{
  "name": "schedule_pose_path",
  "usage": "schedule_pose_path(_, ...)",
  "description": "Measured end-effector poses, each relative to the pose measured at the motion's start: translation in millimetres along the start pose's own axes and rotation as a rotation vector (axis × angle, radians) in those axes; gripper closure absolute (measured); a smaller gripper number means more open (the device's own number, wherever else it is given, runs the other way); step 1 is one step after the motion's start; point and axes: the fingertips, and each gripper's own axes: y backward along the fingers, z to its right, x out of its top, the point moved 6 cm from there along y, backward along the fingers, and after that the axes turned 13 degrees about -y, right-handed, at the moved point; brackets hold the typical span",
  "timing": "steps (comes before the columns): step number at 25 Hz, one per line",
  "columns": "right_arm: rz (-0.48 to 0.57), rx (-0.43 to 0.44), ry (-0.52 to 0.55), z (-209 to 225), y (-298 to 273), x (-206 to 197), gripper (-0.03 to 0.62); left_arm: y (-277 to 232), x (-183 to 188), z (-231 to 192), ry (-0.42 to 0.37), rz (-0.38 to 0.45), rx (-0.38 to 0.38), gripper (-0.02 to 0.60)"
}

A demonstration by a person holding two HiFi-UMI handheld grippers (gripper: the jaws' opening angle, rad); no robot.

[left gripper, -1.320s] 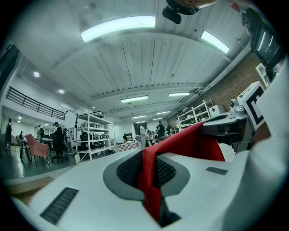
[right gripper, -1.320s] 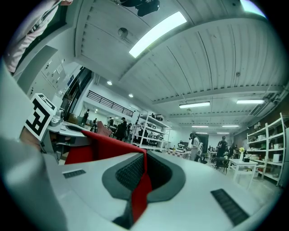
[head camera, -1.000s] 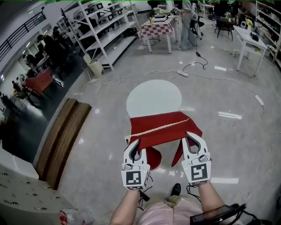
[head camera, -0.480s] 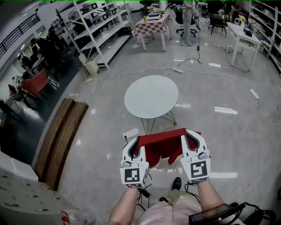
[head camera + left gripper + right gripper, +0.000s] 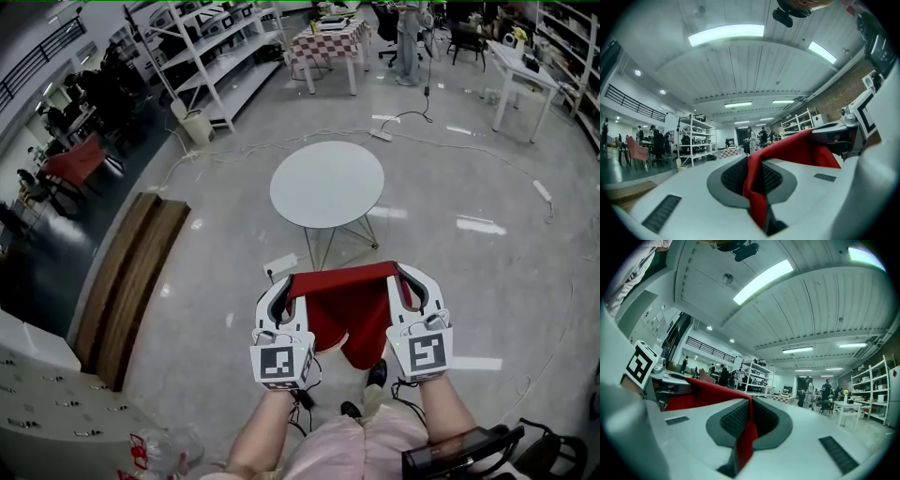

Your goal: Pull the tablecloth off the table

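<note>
While I hold both claws level out in front of me, each one is clamped tight on the red cloth. My left claw pinches 1 top corner and my right claw the other. In each gripper view a fold of red runs squeezed between the dark pads. The top edge stretches taut between the 2 claws, and the rest hangs down in folds above the floor, in front of my shoes. The cloth is off the round white table, which stands just beyond it on thin legs. Wooden planks lie on the floor to my left, and shelves stand farther off.
</note>
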Motion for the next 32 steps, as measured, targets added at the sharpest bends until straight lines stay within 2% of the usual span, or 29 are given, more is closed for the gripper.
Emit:
schedule_pose_path(18, 0.105, 0.035, -0.018, -27, 9, 50, 0.569, 30, 42, -28, 0.035, 0.072, 0.051, 0.534)
schedule_pose_path(25, 0.079, 0.012, -0.051, -31, 7, 61, 0.569, 30, 50, -39, 0.081, 0.103, 0.058, 0.534)
schedule_pose_path(32, 0.108, 0.034, -0.033, -43, 14, 71, 0.569, 41, 58, -46, 0.094, 0.109, 0.067, 0.534)
